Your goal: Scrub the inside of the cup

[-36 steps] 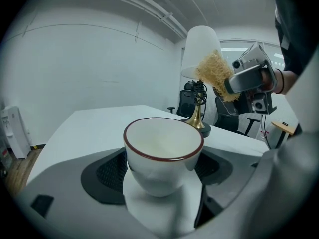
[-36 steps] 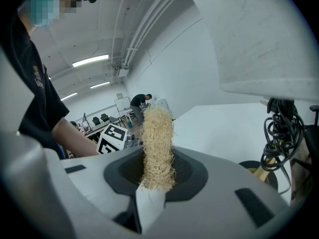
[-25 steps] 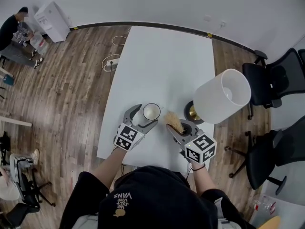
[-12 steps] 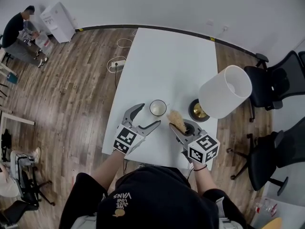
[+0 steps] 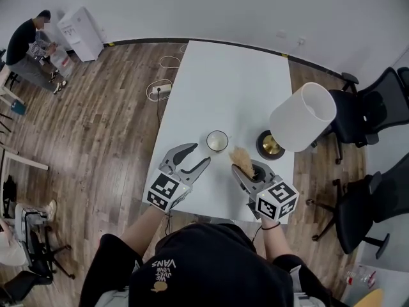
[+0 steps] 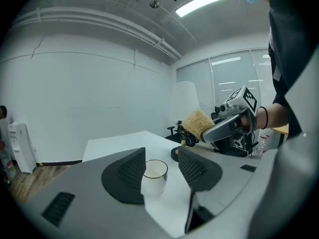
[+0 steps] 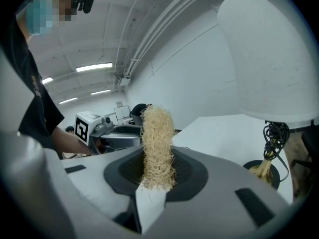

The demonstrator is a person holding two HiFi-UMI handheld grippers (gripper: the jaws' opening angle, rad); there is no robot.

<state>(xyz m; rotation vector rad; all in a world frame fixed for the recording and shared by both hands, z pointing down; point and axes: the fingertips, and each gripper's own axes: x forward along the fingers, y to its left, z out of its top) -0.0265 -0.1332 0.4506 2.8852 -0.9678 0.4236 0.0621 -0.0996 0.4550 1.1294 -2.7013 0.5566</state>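
Note:
A small white cup [image 5: 217, 141] stands upright on the white table [image 5: 223, 82]. My left gripper [image 5: 195, 157] hovers just short of it, off its near left side, and touches nothing. Its jaws are closing with nothing between the pads. The left gripper view has the cup [image 6: 154, 177] a little beyond the left gripper [image 6: 162, 158]. My right gripper [image 5: 241, 170] is shut on a straw-coloured fibre scrubber [image 5: 241, 160], held to the right of the cup and apart from it. In the right gripper view the scrubber [image 7: 157, 143] stands up out of the right gripper [image 7: 157, 176].
A lamp with a large white shade [image 5: 302, 117] and a dark round base [image 5: 271, 146] stands close to the right of the scrubber. Black office chairs [image 5: 367, 110] line the table's right side. A power strip with cables [image 5: 160, 89] lies on the wood floor at left.
The left gripper, which had the cup between its wide jaws, has drawn back toward me and its jaws have narrowed. The cup stays on the table. The right gripper keeps the scrubber.

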